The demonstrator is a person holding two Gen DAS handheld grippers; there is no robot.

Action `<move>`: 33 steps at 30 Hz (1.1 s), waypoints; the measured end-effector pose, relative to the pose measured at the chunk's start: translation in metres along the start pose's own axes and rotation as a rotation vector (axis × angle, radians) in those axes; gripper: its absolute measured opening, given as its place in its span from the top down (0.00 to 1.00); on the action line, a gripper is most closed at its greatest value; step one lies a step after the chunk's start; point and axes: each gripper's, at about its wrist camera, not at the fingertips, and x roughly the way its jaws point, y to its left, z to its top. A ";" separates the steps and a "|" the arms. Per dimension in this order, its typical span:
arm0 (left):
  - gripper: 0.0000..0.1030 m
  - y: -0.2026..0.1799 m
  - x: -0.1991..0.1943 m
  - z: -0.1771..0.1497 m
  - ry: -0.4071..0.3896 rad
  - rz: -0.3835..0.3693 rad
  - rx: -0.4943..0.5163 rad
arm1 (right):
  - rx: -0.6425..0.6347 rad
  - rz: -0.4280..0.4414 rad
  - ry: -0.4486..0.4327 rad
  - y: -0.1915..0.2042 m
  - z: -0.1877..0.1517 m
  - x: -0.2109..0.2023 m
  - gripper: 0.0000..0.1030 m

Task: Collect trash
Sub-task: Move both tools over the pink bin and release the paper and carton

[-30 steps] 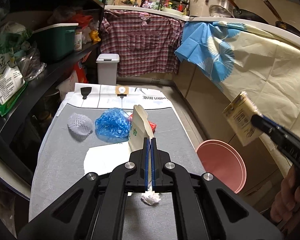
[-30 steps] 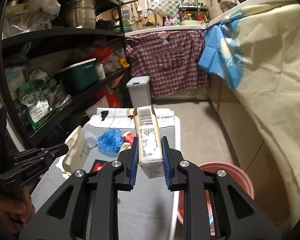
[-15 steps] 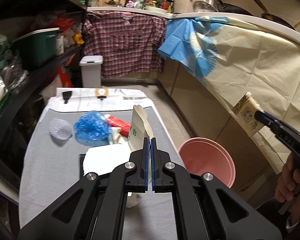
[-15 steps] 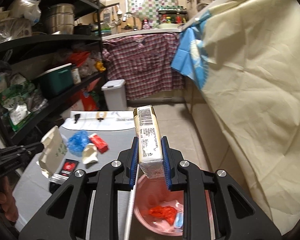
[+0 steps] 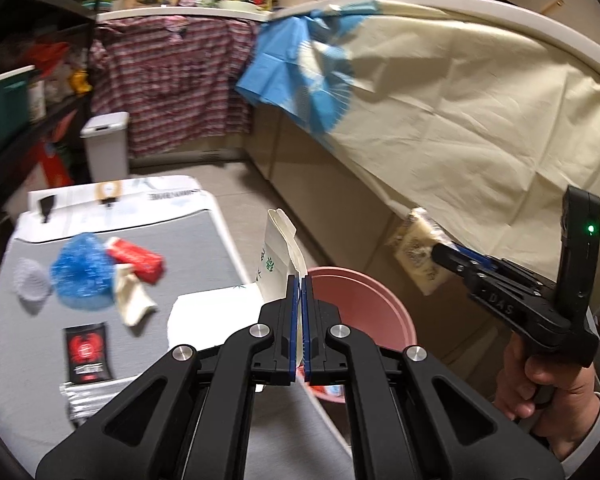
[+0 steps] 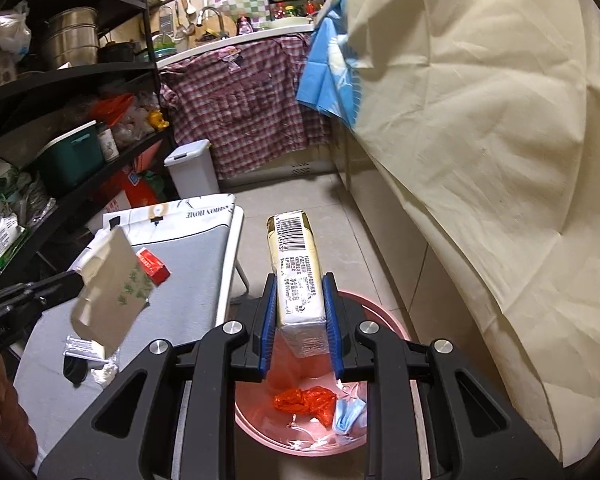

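Carton (image 6: pixel 296 276) clamped in right gripper (image 6: pixel 298 320), long axis fwd, held right over bin (image 6: pixel 384 322) — drop-ready. Bag (image 5: pixel 278 256) pinched in left gripper (image 5: pixel 300 308), bin just beyond, to its right.

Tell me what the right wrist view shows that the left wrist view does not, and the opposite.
Only the right wrist view shows inside the pink bin: an orange wrapper and a blue mask. Only the left wrist view shows the blue bag, white net and black sachet. Both show the left gripper shut on a paper bag, the right gripper shut on a carton, and the red pack.
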 end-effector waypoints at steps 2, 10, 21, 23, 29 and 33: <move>0.98 -0.011 0.012 -0.002 0.015 -0.024 0.022 | 0.012 -0.006 0.013 -0.004 -0.001 0.003 0.78; 0.98 -0.037 0.049 -0.008 0.070 -0.086 0.077 | 0.035 -0.025 0.052 -0.019 -0.006 0.012 0.78; 0.98 -0.050 0.074 -0.009 0.087 -0.087 0.094 | 0.016 -0.048 0.055 -0.021 -0.007 0.018 0.78; 0.98 -0.051 0.076 -0.007 0.088 -0.086 0.098 | 0.016 -0.051 0.058 -0.022 -0.007 0.019 0.78; 0.98 -0.052 0.086 -0.006 0.104 -0.086 0.096 | 0.024 -0.055 0.070 -0.023 -0.007 0.022 0.77; 0.84 -0.050 0.089 -0.007 0.120 -0.083 0.097 | 0.017 -0.061 0.093 -0.020 -0.009 0.027 0.72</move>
